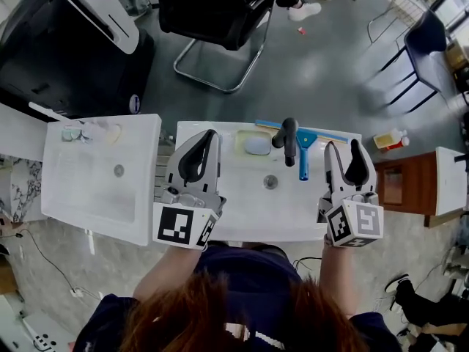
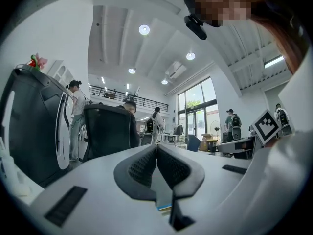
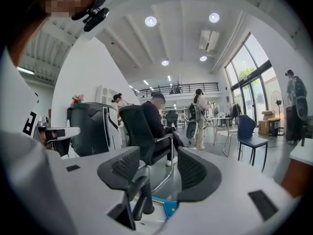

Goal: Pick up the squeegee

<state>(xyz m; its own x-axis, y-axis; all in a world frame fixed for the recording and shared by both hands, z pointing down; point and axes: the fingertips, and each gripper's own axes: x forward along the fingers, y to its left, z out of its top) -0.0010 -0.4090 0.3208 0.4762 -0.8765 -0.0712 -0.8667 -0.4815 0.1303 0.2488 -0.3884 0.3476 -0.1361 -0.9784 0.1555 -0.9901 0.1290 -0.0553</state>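
Observation:
The squeegee (image 1: pixel 303 151) has a blue handle and a long blue-and-yellow blade. It lies on the back ledge of the white sink (image 1: pixel 242 211), just right of the black faucet (image 1: pixel 287 139). My left gripper (image 1: pixel 208 139) hovers over the sink's left part, shut with nothing between its pads, well left of the squeegee. My right gripper (image 1: pixel 343 148) is open above the sink's right end, a short way right of the handle. In the right gripper view, the blue squeegee (image 3: pixel 169 207) shows low between the jaws of my right gripper (image 3: pixel 159 169), beside the faucet (image 3: pixel 140 196). The left gripper view shows my left gripper (image 2: pixel 156 154) with pads touching.
A pale sponge (image 1: pixel 258 146) sits in a recess left of the faucet, and the drain (image 1: pixel 270 182) is mid-basin. A second white sink (image 1: pixel 73 196) stands to the left. A brown cabinet (image 1: pixel 399 185) and a bottle (image 1: pixel 388 139) are at the right; a black chair (image 1: pixel 220 13) stands behind.

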